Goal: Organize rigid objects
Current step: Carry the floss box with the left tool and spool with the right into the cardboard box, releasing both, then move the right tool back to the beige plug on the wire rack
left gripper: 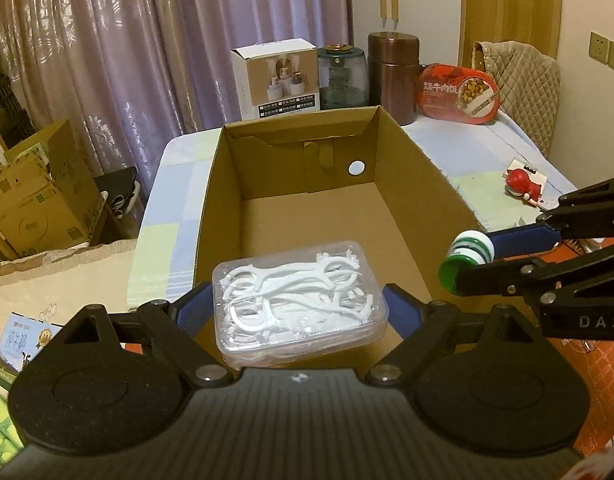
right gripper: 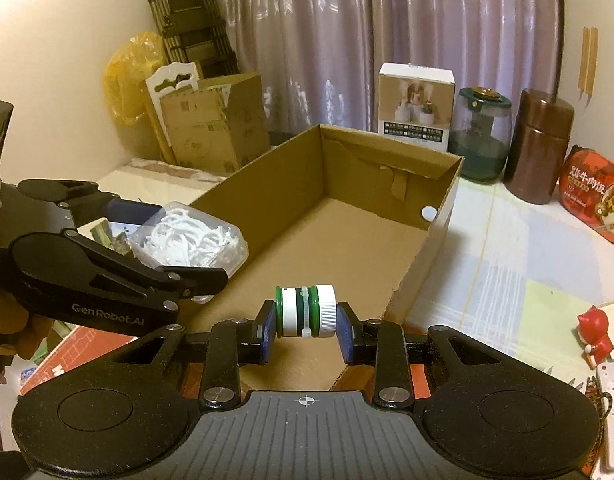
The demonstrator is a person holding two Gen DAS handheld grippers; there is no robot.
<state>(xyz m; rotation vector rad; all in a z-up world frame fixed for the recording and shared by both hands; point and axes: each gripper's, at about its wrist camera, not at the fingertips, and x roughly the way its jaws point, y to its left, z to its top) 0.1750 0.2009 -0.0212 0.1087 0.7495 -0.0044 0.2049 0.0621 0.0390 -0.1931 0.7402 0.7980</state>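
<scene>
My left gripper (left gripper: 300,308) is spread wide, its blue pads pressed against the two short ends of a clear plastic box of white floss picks (left gripper: 297,302), which I have lifted over the near end of the open cardboard box (left gripper: 421,168). In the right wrist view that same gripper (right gripper: 175,240) comes in from the left with the floss pick box (right gripper: 189,238) hanging just above the carton's near left wall (right gripper: 267,184).

My right gripper (right gripper: 305,318) is narrowed to a small gap and clamps a small green-and-white banded bottle with a ribbed white cap (right gripper: 305,312), lying sideways between the pads, green bottom to the left and cap to the right. It sits over the carton's near right corner, above the bare cardboard floor. From the left wrist view the right gripper (left gripper: 473,256) reaches in from the right edge, the bottle (left gripper: 467,258) just inside the carton's right wall and to the right of the floss pick box, apart from it.

Nothing lies on the carton floor that I can see. It rests on a pale checked tablecloth (right gripper: 503,240). Behind it stand a white product box (right gripper: 415,104), a green-lidded glass jar (right gripper: 484,134) and a brown cylindrical canister (right gripper: 539,146), with a red food package (right gripper: 593,196) further right. A small red figurine (right gripper: 595,336) sits near the right edge.
</scene>
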